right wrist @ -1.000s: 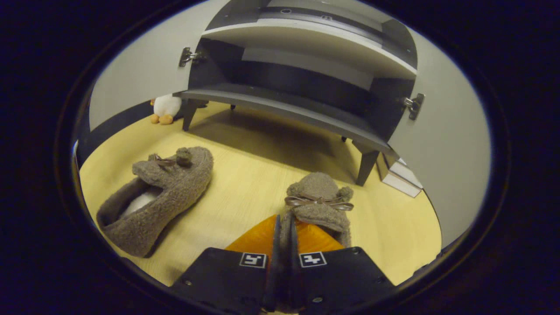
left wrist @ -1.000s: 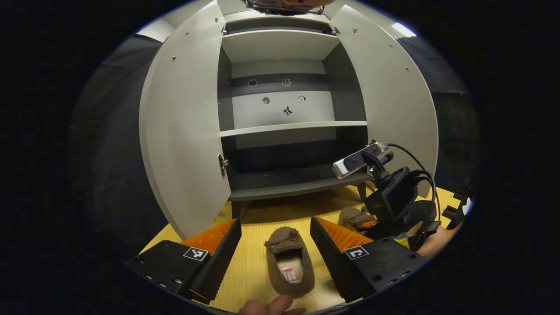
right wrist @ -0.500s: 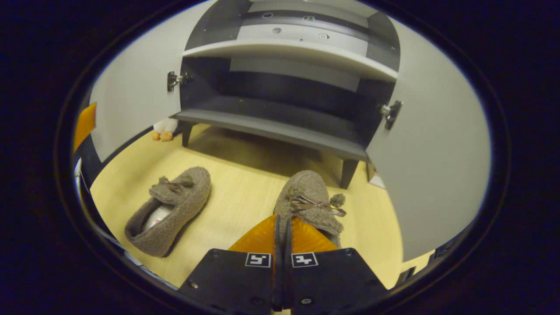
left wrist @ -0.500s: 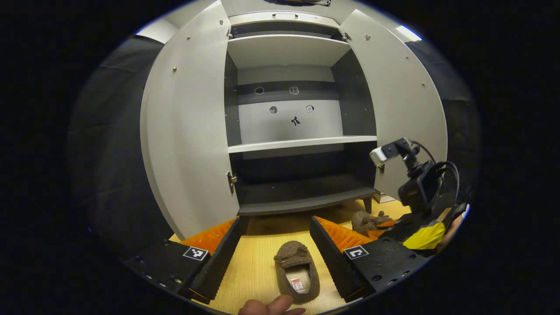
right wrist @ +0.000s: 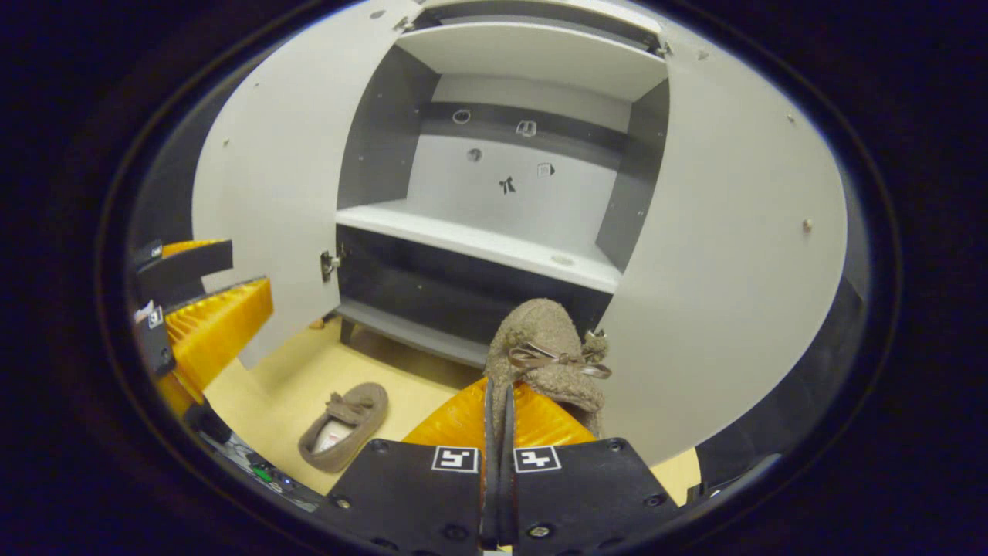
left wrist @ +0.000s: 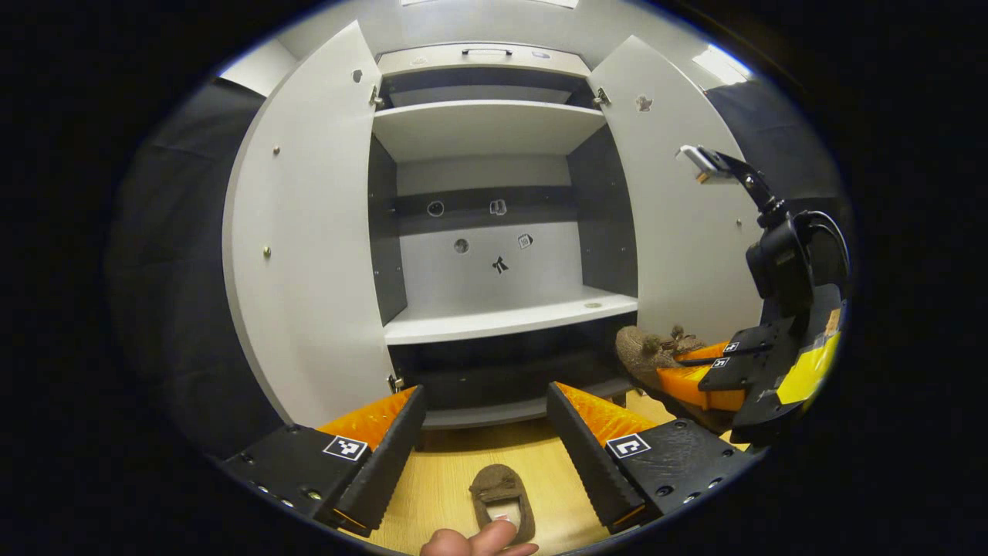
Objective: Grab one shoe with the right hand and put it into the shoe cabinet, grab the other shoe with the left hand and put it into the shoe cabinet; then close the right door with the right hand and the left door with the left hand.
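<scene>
Right tongs point(right wrist: 498, 432), clamped on one shoe point(right wrist: 548, 351), have risen toward the shoe cabinet's point(right wrist: 494, 247) bare shelves; left tongs point(left wrist: 486, 432) gape empty.

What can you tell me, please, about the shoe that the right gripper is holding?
The held shoe is a brown, fuzzy, fleece-like slipper with a thin, shiny brown bow across its top. The right gripper is shut on its rear part, both orange fingers pressing on it, so the heel is hidden. It is lifted off the yellow floor, toe pointing toward the open shoe cabinet, in front of the lower compartment. In the left gripper view it hangs beside the right door.
</scene>
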`<control>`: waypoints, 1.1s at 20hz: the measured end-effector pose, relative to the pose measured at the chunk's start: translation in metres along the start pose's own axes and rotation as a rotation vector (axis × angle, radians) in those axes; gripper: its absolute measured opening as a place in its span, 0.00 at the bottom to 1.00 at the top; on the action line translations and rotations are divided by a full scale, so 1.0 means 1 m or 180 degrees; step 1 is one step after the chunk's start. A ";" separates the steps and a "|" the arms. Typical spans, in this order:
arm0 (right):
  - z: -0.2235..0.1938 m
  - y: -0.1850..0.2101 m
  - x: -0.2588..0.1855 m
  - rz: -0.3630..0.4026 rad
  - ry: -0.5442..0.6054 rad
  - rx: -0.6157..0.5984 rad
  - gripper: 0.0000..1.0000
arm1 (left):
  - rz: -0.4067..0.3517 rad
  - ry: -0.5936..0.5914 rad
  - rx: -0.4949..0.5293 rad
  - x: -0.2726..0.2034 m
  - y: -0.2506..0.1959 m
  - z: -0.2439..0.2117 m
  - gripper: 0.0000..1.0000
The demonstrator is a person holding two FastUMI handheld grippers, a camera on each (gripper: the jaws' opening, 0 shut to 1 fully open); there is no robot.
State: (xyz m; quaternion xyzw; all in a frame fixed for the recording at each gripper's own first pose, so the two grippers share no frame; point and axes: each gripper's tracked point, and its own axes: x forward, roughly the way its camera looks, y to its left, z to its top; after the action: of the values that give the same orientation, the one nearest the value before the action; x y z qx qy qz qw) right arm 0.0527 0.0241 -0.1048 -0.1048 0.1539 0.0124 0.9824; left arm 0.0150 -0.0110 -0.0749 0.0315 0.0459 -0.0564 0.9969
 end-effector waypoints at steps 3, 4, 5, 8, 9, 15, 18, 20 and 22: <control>0.021 -0.005 -0.016 -0.0031 -0.0108 0.0009 0.04 | -0.0117 0.0047 -0.0082 0.007 -0.005 0.010 0.96; 0.027 -0.006 -0.020 -0.0030 -0.0127 -0.0005 0.04 | -0.0147 0.0072 -0.0059 0.010 -0.005 0.012 0.96; 0.033 -0.007 -0.022 -0.0027 -0.0154 -0.0018 0.04 | -0.0127 0.0072 -0.0031 0.013 -0.001 0.015 0.96; 0.063 -0.011 -0.011 -0.0024 -0.0253 -0.0066 0.04 | -0.0104 0.0106 -0.0096 0.016 0.005 0.017 0.96; 0.079 -0.016 -0.002 -0.0041 -0.0280 -0.0032 0.04 | -0.0082 0.0106 -0.0104 0.015 0.008 0.017 0.96; 0.192 -0.041 0.102 -0.0220 -0.0479 -0.0018 0.04 | 0.0056 0.0322 -0.0062 -0.011 0.027 -0.015 0.96; 0.211 -0.041 0.167 -0.0194 -0.0372 0.0071 0.04 | 0.0130 0.0456 -0.0127 -0.024 0.039 -0.030 0.96; 0.201 -0.045 0.209 -0.0290 -0.0205 -0.0135 0.04 | 0.0253 0.0517 -0.0156 -0.032 0.054 -0.038 0.96; 0.191 -0.036 0.237 -0.0241 -0.0058 -0.0133 0.04 | 0.0417 0.0564 -0.0168 -0.037 0.071 -0.042 0.97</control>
State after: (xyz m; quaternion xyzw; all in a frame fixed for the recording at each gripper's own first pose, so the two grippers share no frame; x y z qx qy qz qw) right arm 0.3373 0.0272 0.0077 -0.1309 0.1406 -0.0207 0.9812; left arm -0.0171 0.0663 -0.1089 0.0131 0.1332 0.0131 0.9909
